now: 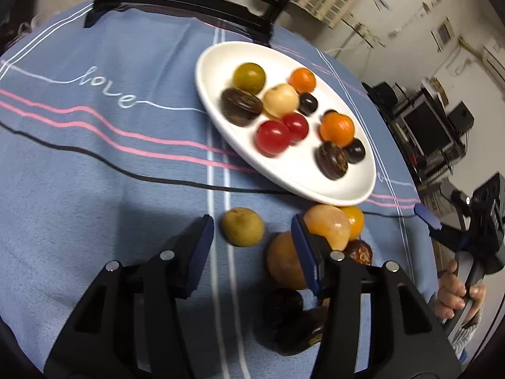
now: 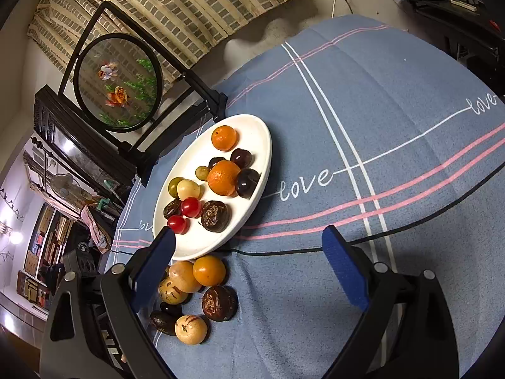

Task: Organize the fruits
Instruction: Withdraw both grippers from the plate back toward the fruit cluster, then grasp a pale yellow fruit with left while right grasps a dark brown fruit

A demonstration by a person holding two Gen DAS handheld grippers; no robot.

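Note:
A white oval plate [image 1: 217,60] [image 2: 252,123] on the blue tablecloth holds several small fruits: oranges [image 1: 337,129], red ones [image 1: 273,137], dark ones and a green one [image 1: 249,78]. More fruits lie loose on the cloth beside the plate. My left gripper [image 1: 252,237] is open and empty, low over the cloth, with a yellow-green fruit [image 1: 242,226] just ahead between the fingers. A pale orange fruit [image 1: 328,225] lies by its right finger. My right gripper [image 2: 249,252] is open and empty, above the loose pile [image 2: 209,270]; it also shows in the left wrist view [image 1: 442,224].
A black framed round goldfish panel [image 2: 120,82] stands on the table behind the plate. A black chair back [image 1: 189,0] is at the far table edge. A black cable [image 1: 94,154] crosses the cloth. Shelves and equipment stand beyond the table.

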